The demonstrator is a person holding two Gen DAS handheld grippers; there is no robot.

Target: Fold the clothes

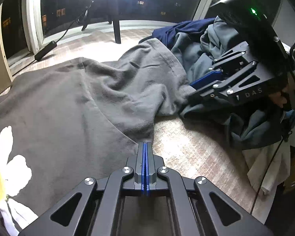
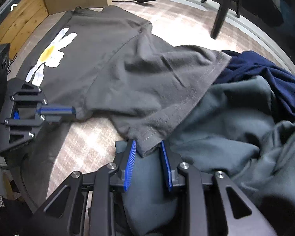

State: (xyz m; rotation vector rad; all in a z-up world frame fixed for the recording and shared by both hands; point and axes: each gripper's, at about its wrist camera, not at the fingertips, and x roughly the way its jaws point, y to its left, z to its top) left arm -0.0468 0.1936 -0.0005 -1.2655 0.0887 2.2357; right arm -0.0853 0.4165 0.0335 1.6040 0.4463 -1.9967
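A dark grey T-shirt [image 2: 100, 59] with a white daisy print [image 2: 51, 51] lies spread on the wooden table; it also shows in the left wrist view [image 1: 58, 106]. My left gripper [image 1: 146, 144] is shut at the shirt's armpit edge; whether cloth is pinched between the pads is not clear. It shows in the right wrist view [image 2: 73, 111] too. My right gripper [image 2: 148, 147] is open, its blue pads [image 2: 130, 157] either side of the sleeve's hem corner [image 2: 147, 147]. It appears in the left wrist view [image 1: 192, 86] at the sleeve end.
A pile of grey-blue [image 2: 226, 122] and navy [image 2: 265, 72] clothes lies at the right, under the sleeve. A black stand leg [image 1: 117, 29] and a power strip [image 1: 46, 50] sit at the far table edge. A wooden board [image 2: 19, 17] stands beyond the shirt. White cloth [image 1: 269, 169] hangs off the right edge.
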